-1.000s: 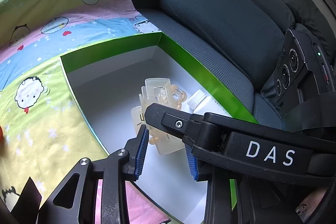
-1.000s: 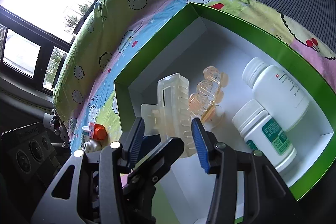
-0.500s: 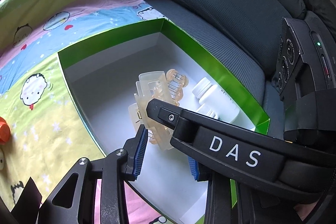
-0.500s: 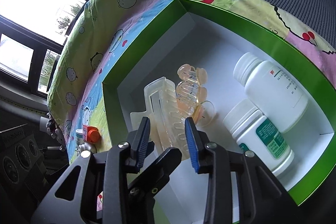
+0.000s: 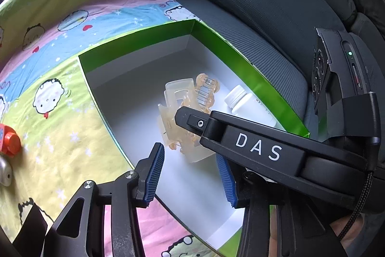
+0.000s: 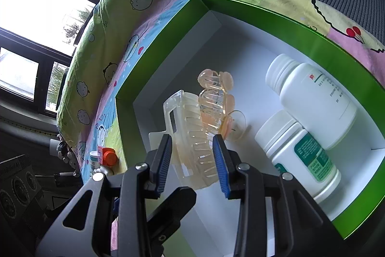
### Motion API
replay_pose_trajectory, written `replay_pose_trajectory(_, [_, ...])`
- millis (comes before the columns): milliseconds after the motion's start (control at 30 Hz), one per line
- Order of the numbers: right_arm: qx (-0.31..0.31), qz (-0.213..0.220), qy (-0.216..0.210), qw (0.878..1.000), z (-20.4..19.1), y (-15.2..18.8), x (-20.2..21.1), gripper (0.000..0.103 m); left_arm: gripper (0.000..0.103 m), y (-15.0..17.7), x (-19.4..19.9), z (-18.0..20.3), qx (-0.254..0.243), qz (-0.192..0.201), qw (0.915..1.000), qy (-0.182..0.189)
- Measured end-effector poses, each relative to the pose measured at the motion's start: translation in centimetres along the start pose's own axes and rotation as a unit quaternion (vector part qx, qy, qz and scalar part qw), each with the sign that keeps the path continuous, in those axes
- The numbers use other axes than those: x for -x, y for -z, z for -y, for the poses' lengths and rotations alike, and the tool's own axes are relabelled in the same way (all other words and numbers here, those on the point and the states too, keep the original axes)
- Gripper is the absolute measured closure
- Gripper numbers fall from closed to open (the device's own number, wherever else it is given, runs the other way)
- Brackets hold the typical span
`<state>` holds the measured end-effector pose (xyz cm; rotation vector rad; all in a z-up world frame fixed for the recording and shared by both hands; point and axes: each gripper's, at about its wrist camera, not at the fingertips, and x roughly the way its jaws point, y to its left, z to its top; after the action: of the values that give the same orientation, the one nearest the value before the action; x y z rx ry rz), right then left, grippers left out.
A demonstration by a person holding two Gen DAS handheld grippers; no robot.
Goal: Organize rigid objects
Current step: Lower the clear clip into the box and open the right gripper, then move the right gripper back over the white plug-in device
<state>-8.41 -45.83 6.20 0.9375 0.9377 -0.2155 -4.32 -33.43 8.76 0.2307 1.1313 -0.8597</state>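
A clear hair claw clip (image 6: 185,117) is upright inside the green box (image 6: 288,23), leaning by an orange see-through claw clip (image 6: 214,98). My right gripper (image 6: 192,160) is shut on the clear clip's toothed lower part. In the left wrist view the clear clip (image 5: 178,90) is partly hidden behind the right gripper's black finger (image 5: 240,141). My left gripper (image 5: 190,177) is just below it. Its jaws are opening, and the clip's lower end sits between the blue pads (image 5: 154,172) without touching them.
Two white pill bottles (image 6: 317,98) (image 6: 303,153) lie along the box's right wall. An orange-capped item (image 5: 9,143) and a metal piece lie on the cartoon blanket (image 5: 60,136) left of the box. Dark sofa cushions (image 5: 264,4) rise behind.
My left jaws were closed on the clear clip and have spread off it. My right jaws have closed in onto the clip. Both hands stayed nearly in place.
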Motion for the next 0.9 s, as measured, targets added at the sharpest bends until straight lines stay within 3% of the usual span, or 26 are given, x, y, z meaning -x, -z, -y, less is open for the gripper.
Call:
replay_pose_trajectory(167, [0.002,0.004,0.01,1.0,-0.1,0.0,0.2,0.068,0.043,0.4,1.2,0.4,-0.007,0.01,0.9999,0.0])
replay_pose_trajectory(567, [0.012,0.002,0.027,1.0,-0.7,0.2,0.1,0.066,0.042,1.6,4.5,-0.9,0.009,0.031,0.9995,0.004])
replay_pose_trajectory(900, [0.051,0.052,0.028,0.997,-3.0,1.0,1.7,0.044,0.042,4.0,9.4,-6.0,0.06,0.093,0.9938,-0.007])
